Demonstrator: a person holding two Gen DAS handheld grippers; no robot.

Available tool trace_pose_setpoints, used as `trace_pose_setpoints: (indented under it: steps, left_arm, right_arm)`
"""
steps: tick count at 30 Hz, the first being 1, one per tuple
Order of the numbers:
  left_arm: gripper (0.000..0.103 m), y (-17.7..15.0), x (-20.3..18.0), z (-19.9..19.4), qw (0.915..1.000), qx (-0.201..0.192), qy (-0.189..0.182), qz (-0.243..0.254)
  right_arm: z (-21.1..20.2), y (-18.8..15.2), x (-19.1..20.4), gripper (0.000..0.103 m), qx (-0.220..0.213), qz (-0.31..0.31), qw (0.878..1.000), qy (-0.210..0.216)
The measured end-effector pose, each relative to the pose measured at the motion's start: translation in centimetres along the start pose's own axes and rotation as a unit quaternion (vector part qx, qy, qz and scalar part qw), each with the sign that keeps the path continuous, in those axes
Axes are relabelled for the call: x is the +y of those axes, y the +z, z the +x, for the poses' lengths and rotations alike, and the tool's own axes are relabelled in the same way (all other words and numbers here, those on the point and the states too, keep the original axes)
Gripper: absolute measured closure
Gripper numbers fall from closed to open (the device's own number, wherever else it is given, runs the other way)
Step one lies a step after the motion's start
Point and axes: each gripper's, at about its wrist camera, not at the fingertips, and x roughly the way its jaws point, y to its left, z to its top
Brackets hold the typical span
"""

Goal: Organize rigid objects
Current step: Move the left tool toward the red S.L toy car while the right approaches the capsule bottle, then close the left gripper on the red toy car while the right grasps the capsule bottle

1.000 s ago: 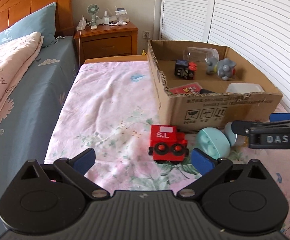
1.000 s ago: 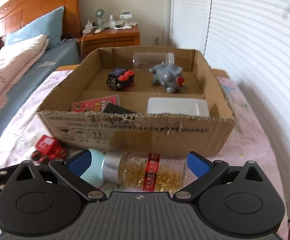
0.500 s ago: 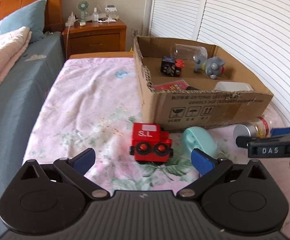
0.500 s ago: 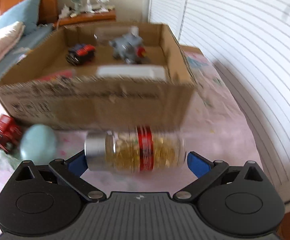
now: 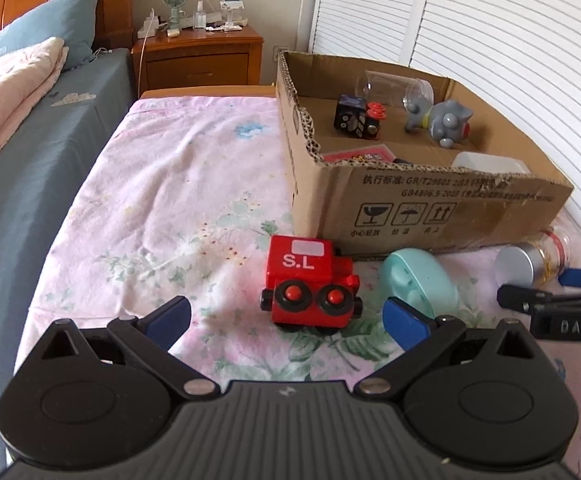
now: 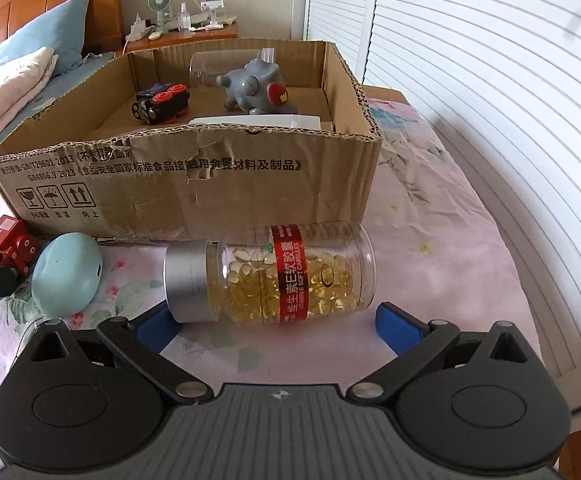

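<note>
Collecting: loose rigid items from the flowered bedspread (image 5: 194, 184) into the cardboard box (image 6: 194, 184).
Capsule bottle (image 6: 286, 274): lies on its side on the bedspread, just in front of the box's near wall, silver cap toward the left gripper's side.
Right gripper (image 6: 276, 326): jaws wide, empty, one pad at the cap end, the other just off the base end; not closed on anything.
Red toy train (image 5: 308, 284): upright on the bedspread near the box's near-left corner.
Left gripper (image 5: 286, 316): jaws wide, empty, straddling the train from short of it.
Teal oval case (image 5: 420, 280): between train and bottle, close beside the left gripper's right pad.
Handling advice: a lengthwise grip on the bottle looks too long and slippery; turning to pinch across the clear barrel near the red label seems safer.
Risk: round bottle may roll against the box; the train's pad may snag the teal case.
</note>
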Motion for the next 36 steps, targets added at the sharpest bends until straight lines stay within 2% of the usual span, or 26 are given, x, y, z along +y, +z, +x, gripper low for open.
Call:
trace_pose_setpoints:
  steps: [3,7,11,14,19,21,31,36]
  left_arm:
    - [0.002,0.2,-0.3,0.7,0.9999,0.0,0.007,0.008]
    - [0.002,-0.2,-0.4,1.4,0.9986,0.01,0.038,0.034]
    - [0.005,-0.3,0.4,1.3,0.9989,0.006,0.039,0.026]
    - [0.015,-0.1,-0.1,1.3,0.9988,-0.005,0.029,0.038]
    - [0.042,0.5,-0.8,1.5,0.9981,-0.015,0.005,0.06]
    - [0.047,0.6,-1.0,1.5,0.9977,-0.016,-0.001,0.066]
    - [0.047,0.5,-1.2,1.5,0.9976,-0.014,-0.005,0.067]
    - [0.047,0.6,-1.2,1.6,0.9976,-0.016,-0.006,0.067]
  right_arm:
    - [0.0,-0.1,0.0,0.0,-0.003,0.0,1.0,0.0]
    - [0.0,-0.2,0.0,0.0,-0.003,-0.001,1.0,0.001]
    - [0.0,-0.2,0.0,0.0,-0.004,-0.001,1.0,0.0]
    - [0.0,-0.2,0.0,0.0,-0.005,-0.001,1.0,0.0]
    - [0.0,-0.2,0.0,0.0,-0.006,-0.001,1.0,0.001]
    - [-0.1,-0.3,0.0,0.0,-0.007,-0.002,1.0,0.002]
    - [0.1,0.1,0.0,0.0,-0.003,-0.007,1.0,0.002]
    - [-0.2,0.6,0.4,0.0,-0.017,-0.029,0.999,0.0]
